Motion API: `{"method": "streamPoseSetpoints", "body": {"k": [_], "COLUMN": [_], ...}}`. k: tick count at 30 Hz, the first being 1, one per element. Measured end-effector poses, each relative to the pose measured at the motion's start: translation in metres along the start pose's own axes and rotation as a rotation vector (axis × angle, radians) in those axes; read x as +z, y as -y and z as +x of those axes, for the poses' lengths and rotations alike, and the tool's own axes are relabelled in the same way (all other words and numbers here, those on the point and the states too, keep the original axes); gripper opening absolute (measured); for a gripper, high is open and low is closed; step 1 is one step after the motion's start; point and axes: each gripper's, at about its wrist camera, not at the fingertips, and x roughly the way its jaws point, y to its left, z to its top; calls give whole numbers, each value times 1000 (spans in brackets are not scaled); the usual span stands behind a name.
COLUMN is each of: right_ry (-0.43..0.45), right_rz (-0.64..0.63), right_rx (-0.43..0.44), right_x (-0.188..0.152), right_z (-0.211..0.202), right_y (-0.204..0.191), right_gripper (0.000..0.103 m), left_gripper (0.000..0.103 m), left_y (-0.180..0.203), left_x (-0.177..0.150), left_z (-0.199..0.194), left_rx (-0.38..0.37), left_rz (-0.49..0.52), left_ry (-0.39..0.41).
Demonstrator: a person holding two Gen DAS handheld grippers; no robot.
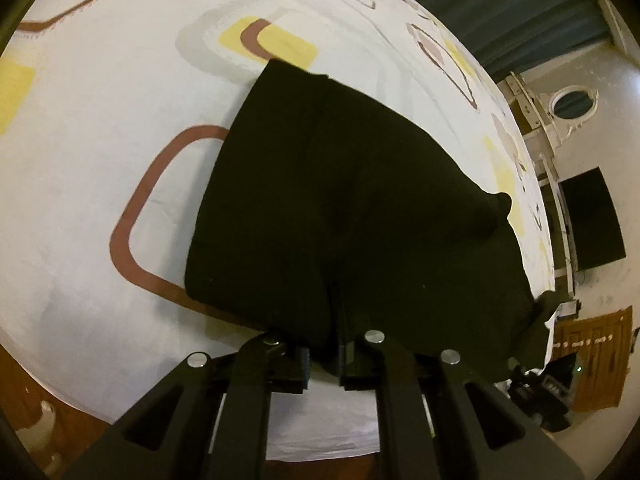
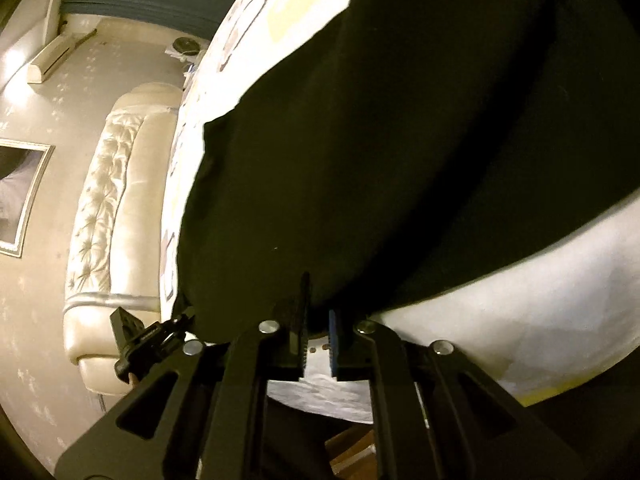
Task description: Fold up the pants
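Black pants [image 1: 340, 184] lie folded on a bed sheet [image 1: 100, 160] that is white with brown and yellow shapes. My left gripper [image 1: 325, 354] is at their near edge, its jaws shut on a fold of the black cloth. In the right wrist view the pants [image 2: 400, 140] fill most of the picture above the white sheet [image 2: 520, 312]. My right gripper [image 2: 319, 332] is pinched shut on their near hem, with cloth between the black toothed pad and the blue pad. The pants' far end is hidden in that view.
The bed's near edge runs just under both grippers. A dark curtain [image 1: 520, 0], a dark wall screen [image 1: 592, 220] and a wooden cabinet [image 1: 592, 352] stand to the right. A cream tufted headboard [image 2: 108, 200] and a framed picture [image 2: 20, 200] show on the left.
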Motion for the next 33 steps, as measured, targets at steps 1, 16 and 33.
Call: {"method": "streamPoseSetpoints", "body": {"k": [1, 16, 33], "right_ry": [-6, 514, 700], "right_rz": [17, 274, 463], "right_rx": [9, -50, 48], "right_x": [1, 137, 195], "right_z": [-4, -262, -237], "right_y": [0, 153, 224], "right_gripper": [14, 53, 33], "left_gripper": [12, 69, 78], "left_y": [2, 57, 67], "left_x": [-2, 1, 2], "left_z": [-4, -13, 15], "left_rx": [6, 116, 170], "left_rz": [8, 162, 106], "left_ry": [4, 147, 203]}}
